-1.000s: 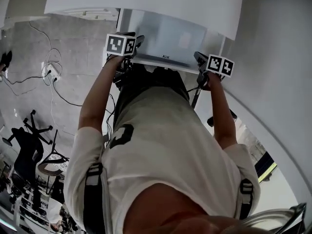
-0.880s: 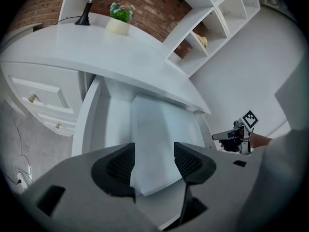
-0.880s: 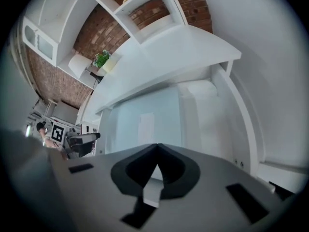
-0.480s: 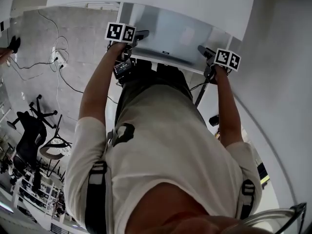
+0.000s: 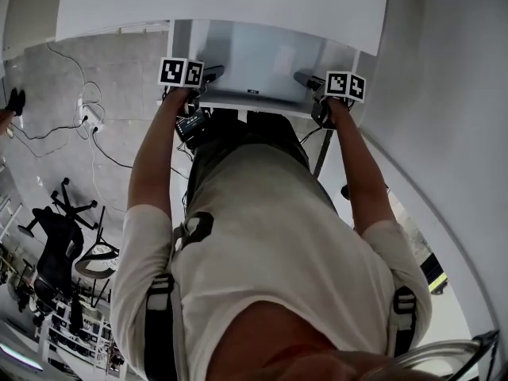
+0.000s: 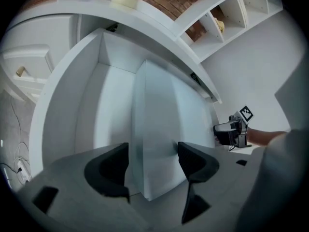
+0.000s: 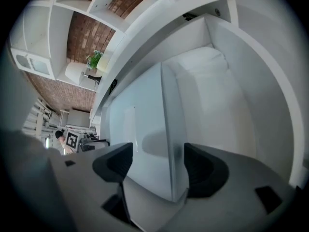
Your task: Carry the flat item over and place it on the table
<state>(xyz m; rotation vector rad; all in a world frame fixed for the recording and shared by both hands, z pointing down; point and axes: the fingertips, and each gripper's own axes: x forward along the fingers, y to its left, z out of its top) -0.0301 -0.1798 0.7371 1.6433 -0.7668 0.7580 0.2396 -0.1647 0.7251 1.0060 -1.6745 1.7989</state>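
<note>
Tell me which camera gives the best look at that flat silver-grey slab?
The head view: it shows the flat silver-grey slab nearly whole, its full width and top face. The left gripper view shows only one end, close and distorted; the right gripper view shows only the other end.

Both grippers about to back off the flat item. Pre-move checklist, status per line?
1. Left gripper released: ok. Its jaws have just been opening and stand apart, with the edge of the flat item between them, unpinched.
2. Right gripper released: ok. Its jaws have just been opening, and the item's corner sits between them, not clamped.
3. Item fully supported by the table: cannot tell. What lies under its near edge is hidden.
4. Item lying level: cannot tell from these angles.
5. Nothing else caught between either pair of jaws: ok.
</note>
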